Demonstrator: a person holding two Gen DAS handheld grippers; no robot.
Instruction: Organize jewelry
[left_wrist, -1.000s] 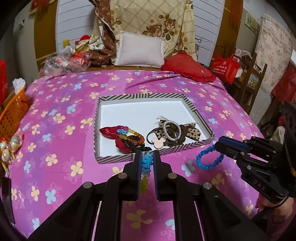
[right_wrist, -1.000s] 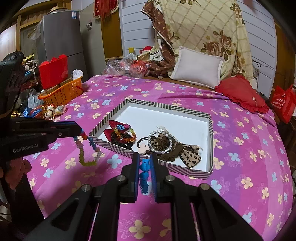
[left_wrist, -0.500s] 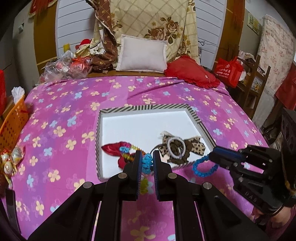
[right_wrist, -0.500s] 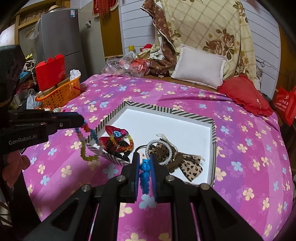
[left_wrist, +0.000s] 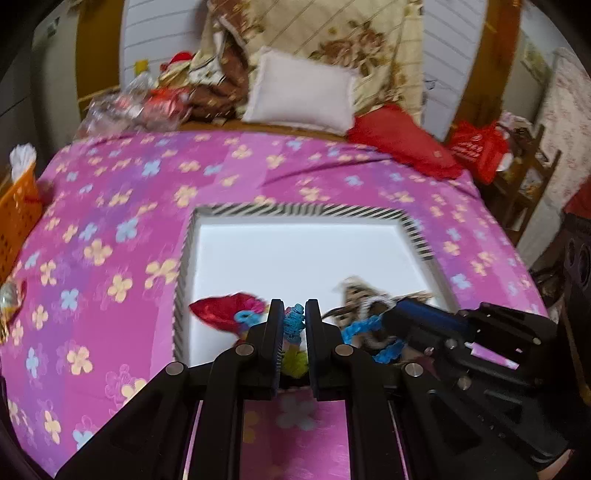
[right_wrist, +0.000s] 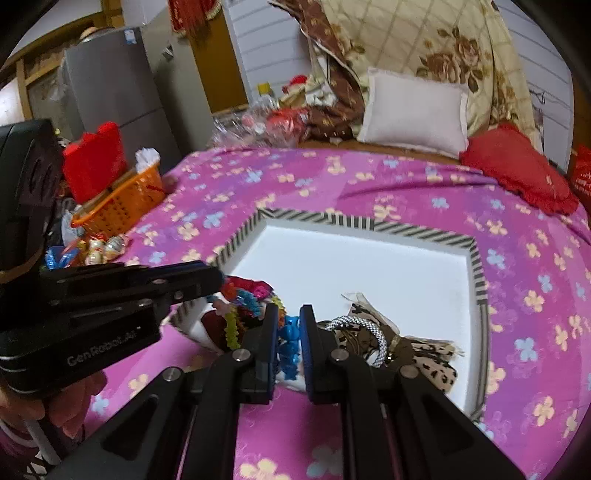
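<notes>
A white tray with a striped rim (left_wrist: 295, 211) (right_wrist: 369, 223) lies on the pink flowered bedspread. In it lie a red bow (left_wrist: 225, 310), a leopard bow (right_wrist: 432, 356) and a silver ring bracelet (right_wrist: 373, 332). My left gripper (left_wrist: 294, 325) is shut on a multicoloured bead bracelet (left_wrist: 293, 323) over the tray's near left part; it also shows in the right wrist view (right_wrist: 218, 275), the bracelet (right_wrist: 243, 306) dangling from it. My right gripper (right_wrist: 289, 332) is shut on a blue bead bracelet (right_wrist: 290, 345) over the tray's near edge; the left wrist view shows that bracelet (left_wrist: 360, 328) hanging.
An orange basket (right_wrist: 122, 203) with a red box stands at the bed's left edge, with small trinkets (right_wrist: 99, 249) beside it. A white pillow (right_wrist: 413, 110), a red cushion (right_wrist: 517, 173) and plastic bags (right_wrist: 258, 125) lie at the head of the bed.
Both grippers have moved forward with their bracelets, from in front of the tray to over its near edge. Both stay shut.
</notes>
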